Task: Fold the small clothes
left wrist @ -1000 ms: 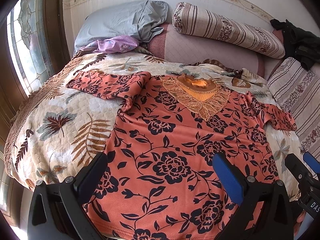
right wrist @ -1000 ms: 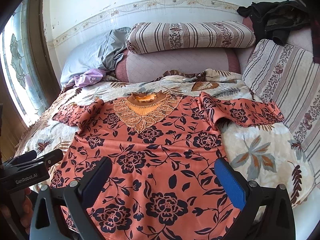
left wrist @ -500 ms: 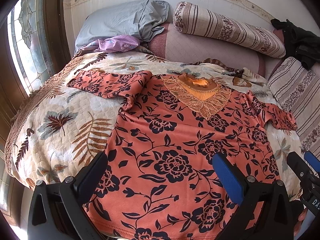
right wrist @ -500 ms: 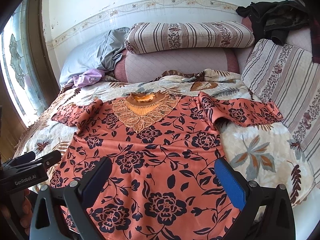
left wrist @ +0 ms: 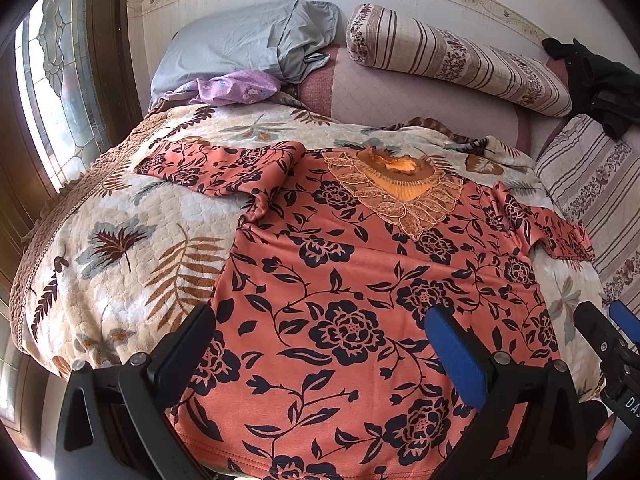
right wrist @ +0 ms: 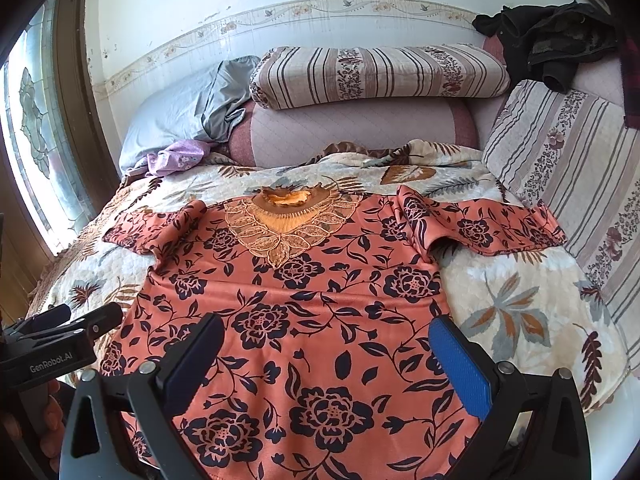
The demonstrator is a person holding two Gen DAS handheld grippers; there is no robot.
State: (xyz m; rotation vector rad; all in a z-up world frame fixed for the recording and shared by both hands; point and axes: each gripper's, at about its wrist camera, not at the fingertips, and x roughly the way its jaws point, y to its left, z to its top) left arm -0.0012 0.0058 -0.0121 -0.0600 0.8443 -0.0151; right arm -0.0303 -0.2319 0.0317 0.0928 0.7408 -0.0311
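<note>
Your orange floral top (left wrist: 360,300) lies face up and spread across the leaf-print bedspread (left wrist: 120,248), collar toward the pillows, hem toward you, with both short sleeves out to the sides. The risk from here is, in my judgement, the fabric itself: it looks thin and slippery, so if you pinch only the top layer at the hem or side seam, the back layer will likely stay behind and the fold will come up crooked. The left sleeve (left wrist: 224,168) is already bunched and creased at the armpit, and folding over that lump would trap the wrinkle. The quilted bedspread could also get caught in the same pinch and lift with the top. Your left gripper (left wrist: 320,344) hangs over the lower left part of the top with its fingers spread wide, holding nothing; whether it touches the cloth, I cannot tell. Your right gripper (right wrist: 328,348) does the same over the lower right part, wide open and empty.
</note>
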